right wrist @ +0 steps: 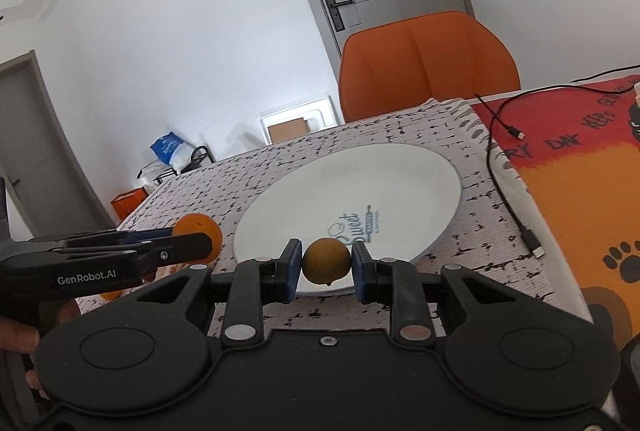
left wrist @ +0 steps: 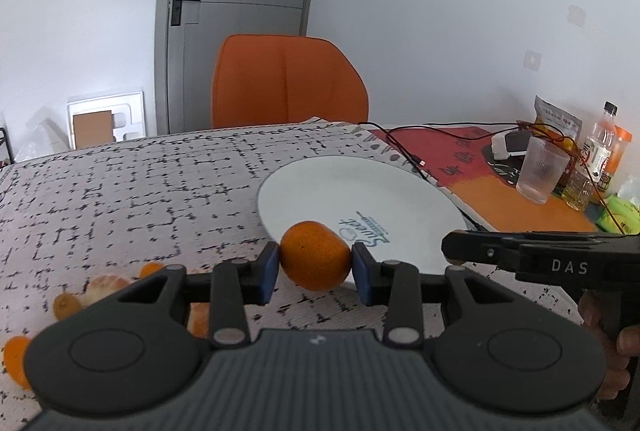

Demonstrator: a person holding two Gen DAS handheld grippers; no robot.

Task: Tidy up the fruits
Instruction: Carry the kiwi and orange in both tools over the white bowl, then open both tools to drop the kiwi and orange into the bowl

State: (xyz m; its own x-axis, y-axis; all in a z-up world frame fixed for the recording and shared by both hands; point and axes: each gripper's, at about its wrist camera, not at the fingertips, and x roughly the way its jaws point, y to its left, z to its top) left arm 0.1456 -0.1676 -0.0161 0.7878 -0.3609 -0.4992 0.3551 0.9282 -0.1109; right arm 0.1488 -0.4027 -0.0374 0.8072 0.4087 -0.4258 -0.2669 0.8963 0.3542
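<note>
Step in hand, as judged from the layout: deliver both held fruits to the white plate, which lies on the counter toward its far right area, beside the red-and-orange mat. The left gripper has its jaws clenched on the orange, suspended above the plate's near-left rim; carry it further over the plate's bare centre, lower until the fruit is just above the surface, then release, so it does not roll off the shallow rim. The right gripper has its jaws clenched on a smaller yellow-orange fruit, suspended over the plate's near rim; set it down apart from the first so the two tools do not collide, since they work close side by side. Loose fruit and peeled segments lie at the counter's near left edge. The orange is round, bright, with finely pitted skin; the smaller fruit is duller, smoother, with a small nub beneath.
</note>
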